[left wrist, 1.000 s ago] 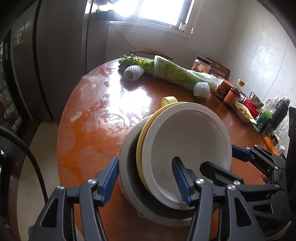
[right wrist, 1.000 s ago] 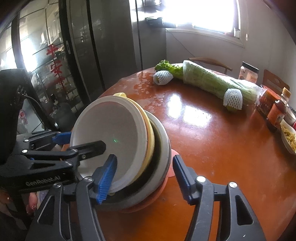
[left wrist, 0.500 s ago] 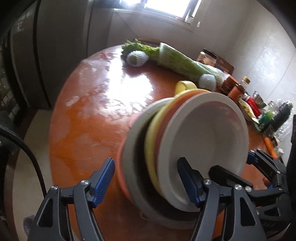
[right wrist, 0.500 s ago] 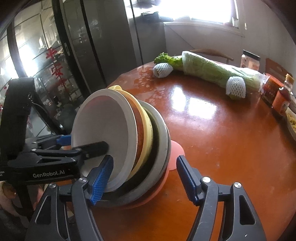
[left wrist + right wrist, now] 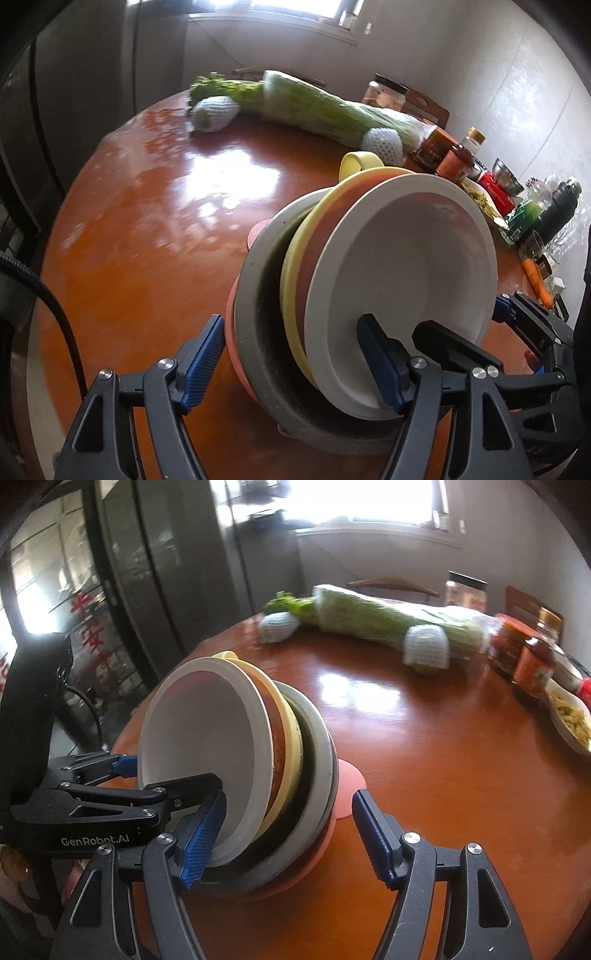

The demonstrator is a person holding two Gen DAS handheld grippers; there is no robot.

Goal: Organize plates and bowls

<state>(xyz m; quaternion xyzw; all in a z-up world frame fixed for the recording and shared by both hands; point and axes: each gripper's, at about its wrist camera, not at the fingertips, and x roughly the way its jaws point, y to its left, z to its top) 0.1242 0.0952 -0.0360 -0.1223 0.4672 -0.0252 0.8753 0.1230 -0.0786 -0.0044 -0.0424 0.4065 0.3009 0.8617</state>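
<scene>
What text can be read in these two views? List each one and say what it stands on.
"GenRobot.AI": white lettering on the black body of the left gripper, seen in the right wrist view.
Red characters on the glass door: too blurred to read.
Labels on the sauce jars and the red packet: too small and blurred to read.

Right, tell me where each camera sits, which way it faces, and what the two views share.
Left wrist: on the left gripper, looking along its open fingers at the tilted stack of dishes, window beyond; the right gripper enters from the right.
Right wrist: on the right gripper, facing the stack from its other side; the left gripper and the person's hand show at left.
Shared: the white bowl, the wrapped greens, the round table.
</scene>
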